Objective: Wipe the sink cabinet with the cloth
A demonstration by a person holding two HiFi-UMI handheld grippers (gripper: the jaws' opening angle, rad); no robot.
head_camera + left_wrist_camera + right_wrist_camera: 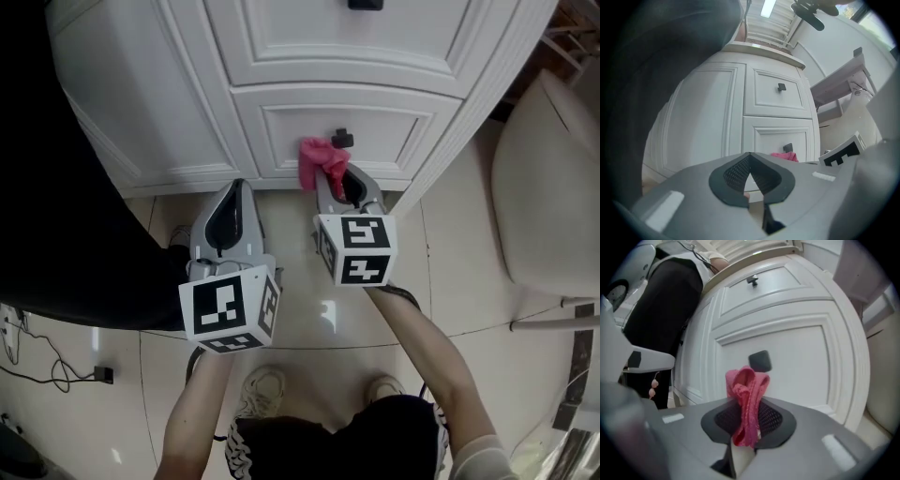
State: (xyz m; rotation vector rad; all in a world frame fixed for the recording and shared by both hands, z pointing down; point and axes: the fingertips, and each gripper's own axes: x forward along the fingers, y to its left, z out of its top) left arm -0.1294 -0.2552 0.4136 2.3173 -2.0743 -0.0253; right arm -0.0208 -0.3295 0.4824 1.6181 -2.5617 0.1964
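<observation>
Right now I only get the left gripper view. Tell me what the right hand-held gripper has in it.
Observer: The right hand-held gripper is shut on a bunched pink cloth.
Operator: Give me where that cloth sits on the cabinet.
Observer: In the head view it is up at the lower drawer, just left of and below its dark knob. I cannot tell whether it touches the drawer.
Operator: Place my left hand-held gripper against the right one.
Observer: The left hand-held gripper is beside it, further left, its tips pointing at the foot of the cabinet.
</observation>
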